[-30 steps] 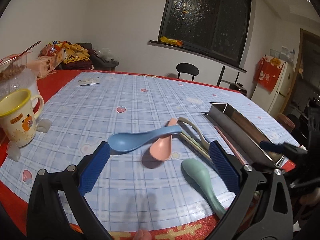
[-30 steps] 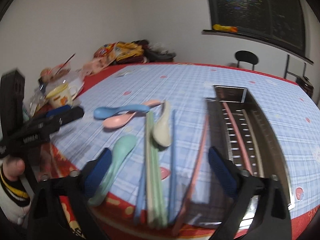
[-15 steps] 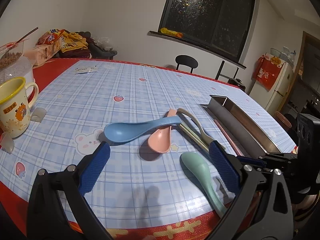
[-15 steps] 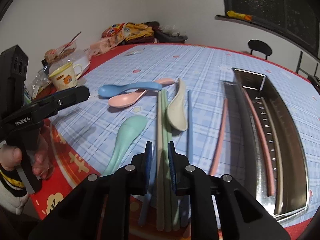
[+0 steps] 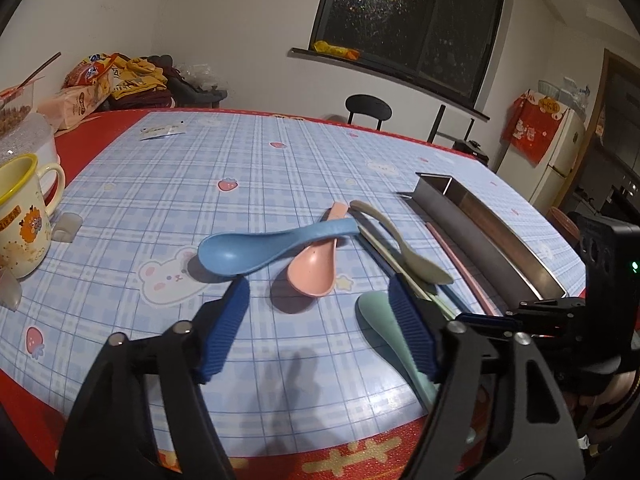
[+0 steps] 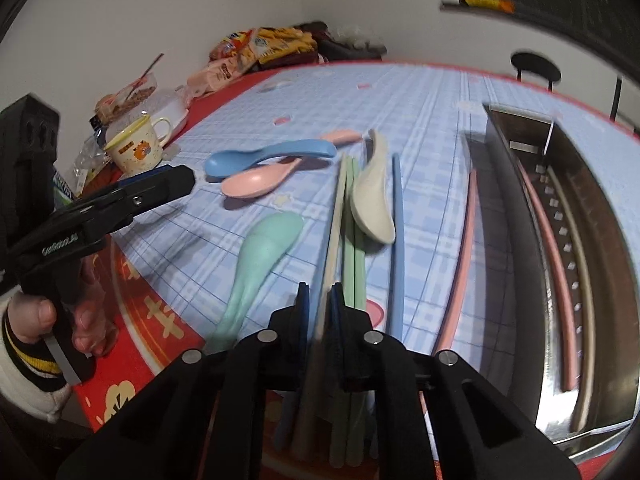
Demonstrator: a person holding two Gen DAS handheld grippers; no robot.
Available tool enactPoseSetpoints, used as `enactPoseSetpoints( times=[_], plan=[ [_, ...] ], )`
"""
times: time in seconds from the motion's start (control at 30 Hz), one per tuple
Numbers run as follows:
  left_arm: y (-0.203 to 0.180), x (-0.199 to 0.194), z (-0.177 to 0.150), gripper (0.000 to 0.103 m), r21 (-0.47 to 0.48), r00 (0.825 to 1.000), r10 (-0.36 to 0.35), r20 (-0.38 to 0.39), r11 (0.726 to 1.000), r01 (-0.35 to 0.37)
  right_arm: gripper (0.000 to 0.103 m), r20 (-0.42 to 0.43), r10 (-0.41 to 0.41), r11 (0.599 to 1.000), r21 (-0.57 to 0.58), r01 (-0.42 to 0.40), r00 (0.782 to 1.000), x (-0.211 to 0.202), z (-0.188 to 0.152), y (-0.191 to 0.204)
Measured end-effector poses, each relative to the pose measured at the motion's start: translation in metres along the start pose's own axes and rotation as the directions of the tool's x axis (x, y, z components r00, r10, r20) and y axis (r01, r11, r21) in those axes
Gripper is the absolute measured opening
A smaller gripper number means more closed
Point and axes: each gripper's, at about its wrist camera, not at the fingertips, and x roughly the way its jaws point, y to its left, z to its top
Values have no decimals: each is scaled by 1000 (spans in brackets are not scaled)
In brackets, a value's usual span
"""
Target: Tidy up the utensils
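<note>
A second ago the right gripper (image 6: pixel 318 312) stands wide open above the chopsticks; now its fingers (image 6: pixel 301 312) are pressed together on one beige chopstick (image 6: pixel 334 232), whose far end is lifted a little off the worktop (image 6: pixel 432 128). The left gripper (image 5: pixel 320 320) is also different: it was fully open, and now its fingers (image 5: pixel 224 328) are closing, with nothing between them, above the pink spoon (image 5: pixel 314 268).

White walls (image 5: pixel 240 20), dark window (image 5: pixel 408 20), black chair (image 5: pixel 368 107), fridge (image 5: pixel 560 152).
</note>
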Motion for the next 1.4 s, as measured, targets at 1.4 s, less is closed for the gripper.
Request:
enactPoseSetpoints(
  times=[1.4],
  plan=[
    [-38,45,-14,32,-25,947,-144,-289,989,143,7,-17,24,998,58,-23,1000,6,7,-15]
  ],
)
